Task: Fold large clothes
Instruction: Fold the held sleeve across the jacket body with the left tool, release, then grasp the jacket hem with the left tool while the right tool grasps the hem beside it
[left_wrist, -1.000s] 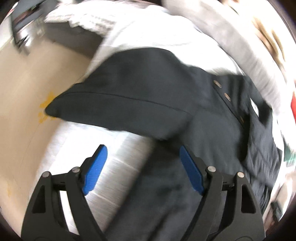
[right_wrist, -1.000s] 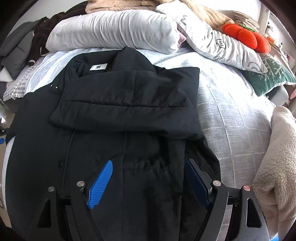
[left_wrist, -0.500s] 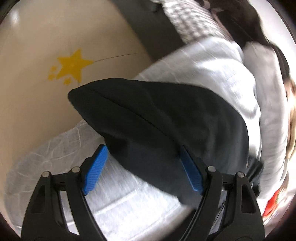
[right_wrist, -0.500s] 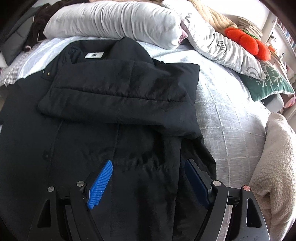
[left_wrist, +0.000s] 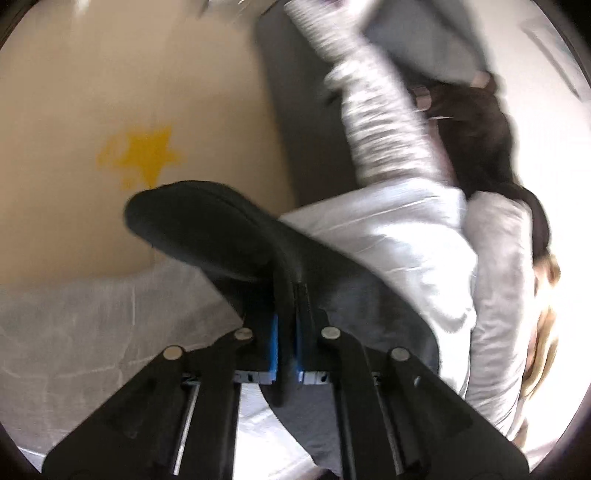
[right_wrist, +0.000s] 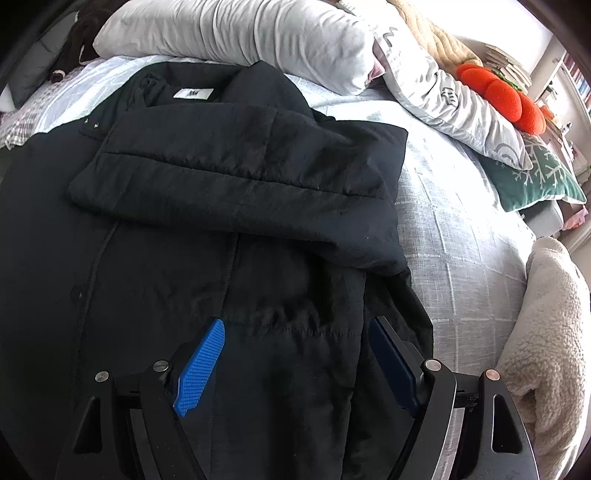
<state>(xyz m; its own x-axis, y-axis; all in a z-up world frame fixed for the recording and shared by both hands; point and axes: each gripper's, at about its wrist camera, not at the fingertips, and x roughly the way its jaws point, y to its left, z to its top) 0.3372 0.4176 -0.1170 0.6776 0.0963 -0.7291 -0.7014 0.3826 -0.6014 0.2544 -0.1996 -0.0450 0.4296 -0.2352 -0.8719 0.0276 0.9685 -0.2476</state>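
Observation:
A large black coat (right_wrist: 155, 258) lies spread on the bed, collar and white label (right_wrist: 192, 94) at the far end. One sleeve (right_wrist: 236, 177) is folded across its chest. My right gripper (right_wrist: 295, 362) is open and hovers over the coat's lower right part, holding nothing. My left gripper (left_wrist: 285, 317) is shut on the coat's other sleeve (left_wrist: 207, 225), whose cuff end sticks out past the bed's edge over the floor. The left wrist view is blurred.
The bed (right_wrist: 454, 221) has a pale checked sheet. Grey pillows (right_wrist: 236, 33), an orange plush (right_wrist: 498, 96) and a green cushion (right_wrist: 535, 177) line its far side. A cream fleece blanket (right_wrist: 546, 332) lies at right. Beige floor with a yellow star (left_wrist: 144, 155) lies beside the bed.
My left gripper swung toward the bed's edge and closed on the sleeve, having been open before. My right gripper stayed open and drifted slightly forward over the coat.

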